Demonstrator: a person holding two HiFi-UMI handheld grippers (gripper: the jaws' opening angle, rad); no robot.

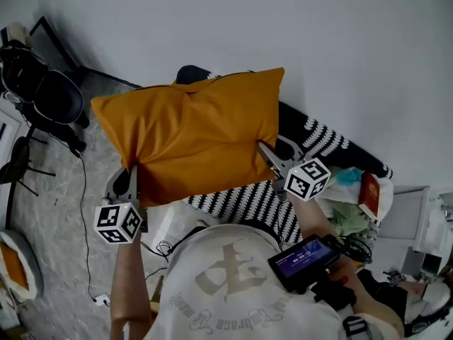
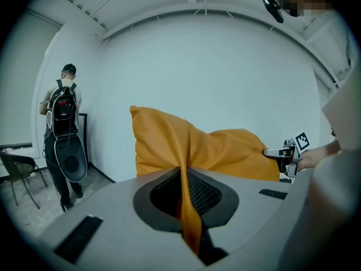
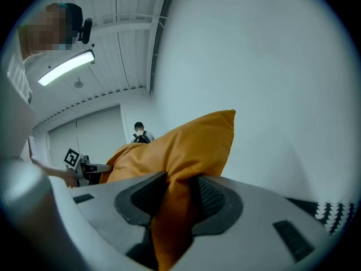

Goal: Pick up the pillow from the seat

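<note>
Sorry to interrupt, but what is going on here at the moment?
A person is holding an orange pillow with two handheld grippers. The left gripper is shut on a thin fold at one edge, the right gripper on a thicker bunch at the other. The pillow is up in the air, above the striped seat.

The big orange fabric pillow (image 1: 191,133) hides most of the black-and-white striped seat (image 1: 244,200). At its twelve o'clock, a dark rounded thing (image 1: 191,73) shows only partly.

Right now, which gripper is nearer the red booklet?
Right. The right gripper, clamped on the pillow, sits left of the red booklet; the left gripper grips its far edge, farther left.
</note>
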